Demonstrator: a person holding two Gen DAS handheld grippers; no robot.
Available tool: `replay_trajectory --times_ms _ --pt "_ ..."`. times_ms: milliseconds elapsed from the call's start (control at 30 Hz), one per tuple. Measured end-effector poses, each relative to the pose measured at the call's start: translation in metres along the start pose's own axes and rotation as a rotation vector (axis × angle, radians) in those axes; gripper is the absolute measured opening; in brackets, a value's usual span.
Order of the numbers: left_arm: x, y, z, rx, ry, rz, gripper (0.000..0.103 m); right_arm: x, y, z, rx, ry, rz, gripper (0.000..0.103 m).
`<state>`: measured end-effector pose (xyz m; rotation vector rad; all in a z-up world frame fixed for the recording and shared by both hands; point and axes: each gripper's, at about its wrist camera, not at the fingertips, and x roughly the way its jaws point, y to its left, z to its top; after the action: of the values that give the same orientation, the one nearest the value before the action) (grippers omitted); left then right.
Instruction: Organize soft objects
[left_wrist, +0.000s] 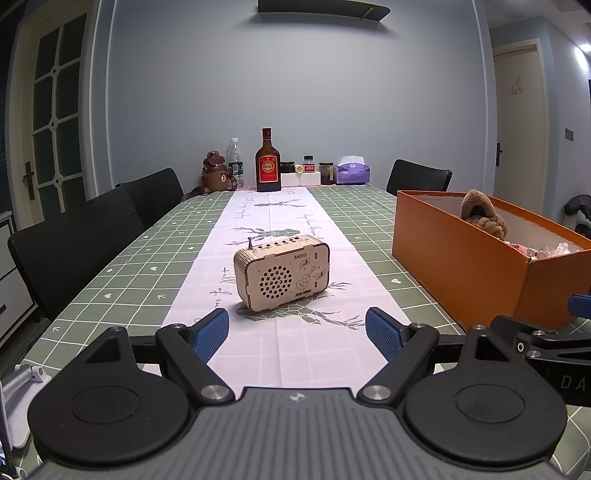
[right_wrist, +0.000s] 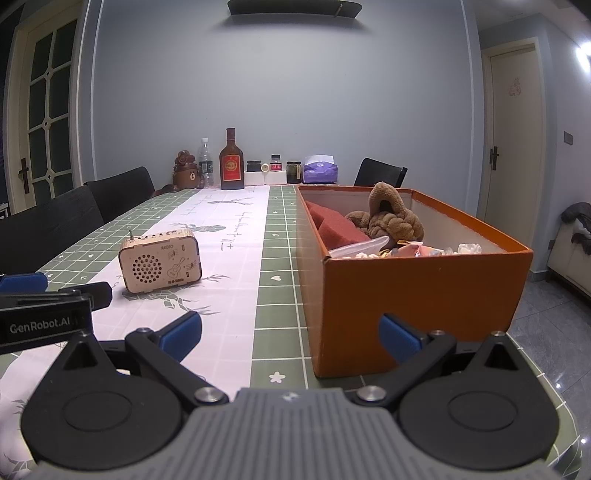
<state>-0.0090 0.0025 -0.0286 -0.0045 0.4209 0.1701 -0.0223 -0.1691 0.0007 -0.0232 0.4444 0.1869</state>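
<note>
Big table with a green checked cloth, its near end hidden behind both grippers. The orange box sits on the right side, and the brown plush is inside it, half buried, on top of a red cloth; the small wrapped bits up front are hard to make out. Wooden radio stands mid-table. Left gripper and right gripper both gape wide, holding nothing.

We see a brown plush toy slumped atop a red cloth inside the orange box.
</note>
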Motion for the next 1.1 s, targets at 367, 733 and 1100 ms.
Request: replay_trajectory --times_ms 367,733,1100 --pt "0.0 0.0002 0.0 -0.001 0.0 0.0 0.098 0.0004 0.0009 -0.0012 -0.003 0.002 0.001 0.1" --pt "-0.0011 0.0027 -0.0007 -0.005 0.002 0.005 0.098 0.0032 0.0003 -0.0017 -0.011 0.012 0.009 0.1" --pt "-0.0037 0.0013 0.0011 -0.005 0.002 0.011 0.098 0.0028 -0.0001 -0.0005 -0.019 0.016 0.016 0.1"
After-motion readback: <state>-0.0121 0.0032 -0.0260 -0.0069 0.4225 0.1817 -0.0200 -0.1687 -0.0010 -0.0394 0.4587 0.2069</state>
